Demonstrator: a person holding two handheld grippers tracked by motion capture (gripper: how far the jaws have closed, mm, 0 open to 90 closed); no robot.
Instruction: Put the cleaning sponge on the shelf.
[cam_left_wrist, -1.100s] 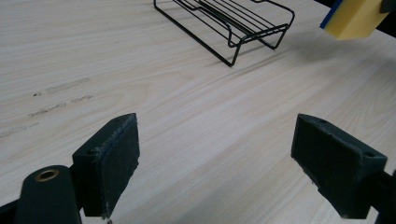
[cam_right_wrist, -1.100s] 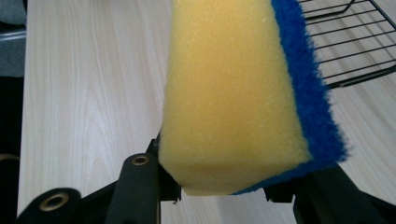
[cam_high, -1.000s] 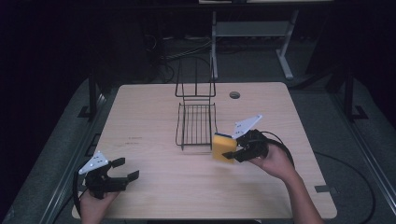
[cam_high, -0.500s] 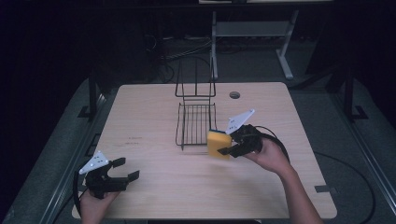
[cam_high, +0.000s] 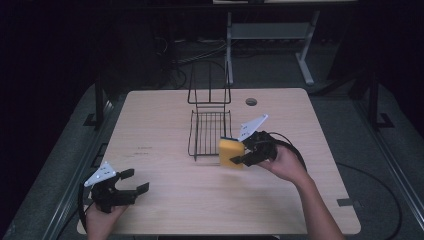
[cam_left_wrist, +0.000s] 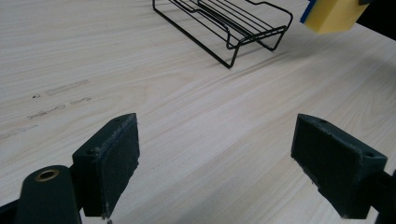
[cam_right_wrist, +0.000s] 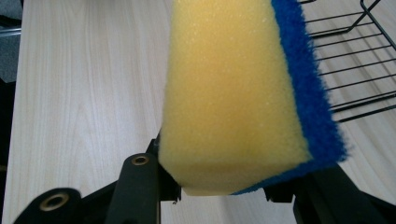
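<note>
A yellow sponge (cam_high: 230, 152) with a blue scrub side is clamped between the jaws of my right gripper (cam_high: 243, 153), which is shut on it. It hangs above the table just off the front right corner of the black wire rack (cam_high: 210, 127). In the right gripper view the sponge (cam_right_wrist: 233, 93) is close up, blue side toward the rack's wires (cam_right_wrist: 355, 56). My left gripper (cam_high: 132, 182) rests low at the table's front left, open and with nothing in it. Its two pads (cam_left_wrist: 112, 163) stand far apart over bare wood, with the rack (cam_left_wrist: 224, 23) and the sponge (cam_left_wrist: 331, 14) far ahead.
The light wooden table (cam_high: 165, 115) has a round cable hole (cam_high: 251, 101) near its back edge. The rack's tall wire back (cam_high: 209, 82) rises behind its flat tray. The surroundings are dark, with a metal stand (cam_high: 270, 30) behind the table.
The right gripper, still holding the sponge, has edged a little left and away from me, closer to the rack's front corner. The left gripper has stayed put.
</note>
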